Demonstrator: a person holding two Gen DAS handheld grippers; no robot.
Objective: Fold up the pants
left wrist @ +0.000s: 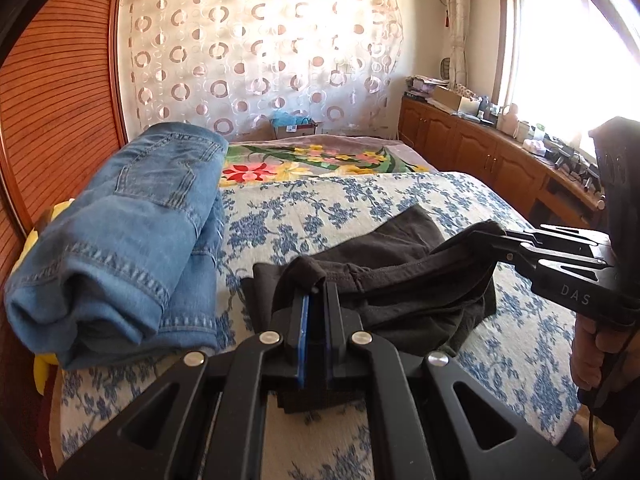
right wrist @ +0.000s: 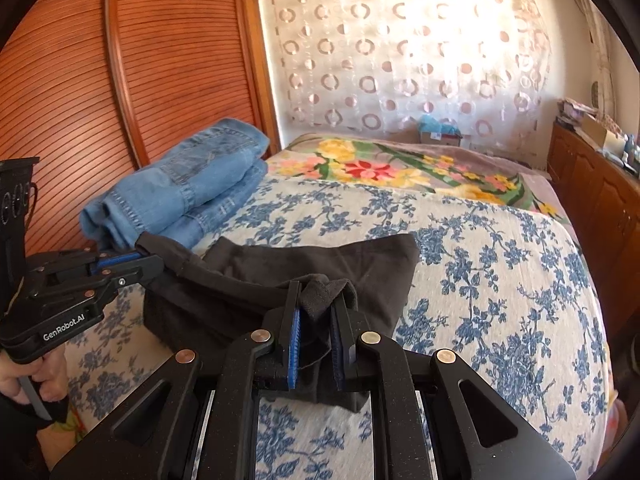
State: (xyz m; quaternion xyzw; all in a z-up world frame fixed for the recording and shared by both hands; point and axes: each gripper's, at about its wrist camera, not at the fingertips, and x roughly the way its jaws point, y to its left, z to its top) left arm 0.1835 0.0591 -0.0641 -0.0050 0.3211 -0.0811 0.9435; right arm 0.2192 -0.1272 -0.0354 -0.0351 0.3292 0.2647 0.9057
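One pair of black pants (left wrist: 384, 276) is clamped at centre frame over the bed (left wrist: 360, 200) by two tongs, left (left wrist: 316, 292) and right (right wrist: 316, 312). One folded jeans pile (left wrist: 132, 232) is seen upper left; a window (left wrist: 560, 40) is shown only in the left view.

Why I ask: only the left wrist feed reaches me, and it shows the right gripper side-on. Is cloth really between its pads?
Observer: Yes. The right gripper has a bunched fold of the black pants pinched between its pads.
Operator: And my left gripper, seen from outside?
Observer: The left gripper clamps the pants' opposite edge, close to the folded jeans.
Operator: Who holds it?
Observer: A hand grips its handle from below.
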